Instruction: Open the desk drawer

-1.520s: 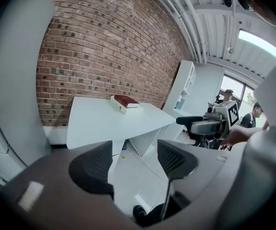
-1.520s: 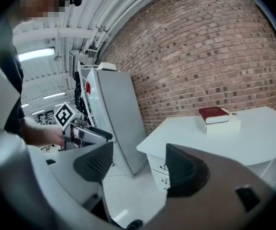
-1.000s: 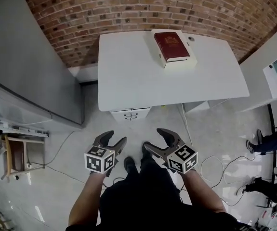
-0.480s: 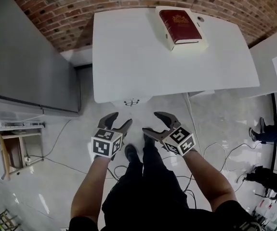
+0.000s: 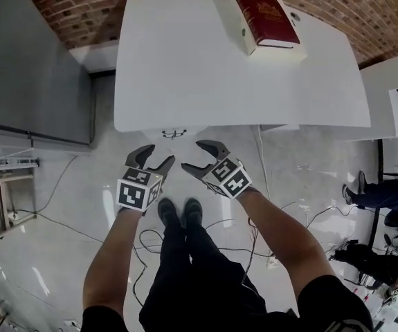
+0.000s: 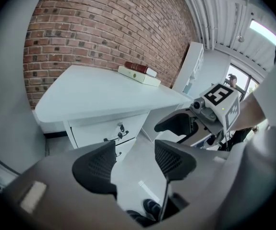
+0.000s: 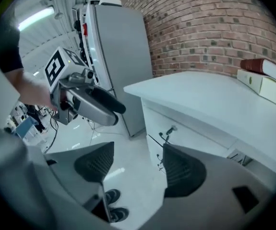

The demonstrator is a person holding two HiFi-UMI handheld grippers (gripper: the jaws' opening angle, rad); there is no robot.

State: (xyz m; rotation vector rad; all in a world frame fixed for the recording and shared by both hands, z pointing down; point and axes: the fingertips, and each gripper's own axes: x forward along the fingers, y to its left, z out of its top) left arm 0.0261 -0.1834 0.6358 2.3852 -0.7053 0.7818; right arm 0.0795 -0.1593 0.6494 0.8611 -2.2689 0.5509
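The white desk (image 5: 185,61) fills the top of the head view. Its drawer unit (image 5: 173,133) peeks out under the front edge. In the left gripper view the drawer fronts (image 6: 104,128) show dark handles (image 6: 121,127), shut. In the right gripper view the top drawer (image 7: 186,133) carries a small key or knob (image 7: 169,129). My left gripper (image 5: 154,159) hangs open just in front of the unit, nothing between its pads (image 6: 97,164). My right gripper (image 5: 199,159) is beside it, also open and empty, pads (image 7: 182,170) apart.
A red book on a white book (image 5: 268,12) lies at the desk's far right. A grey cabinet (image 5: 25,68) stands left of the desk. Cables (image 5: 150,254) trail on the floor round my shoes (image 5: 178,211). Other people's legs (image 5: 372,192) show at the right.
Both grippers have sunk and come closer to the desk's front edge and drawer unit. The right gripper has rolled. Both stayed open.
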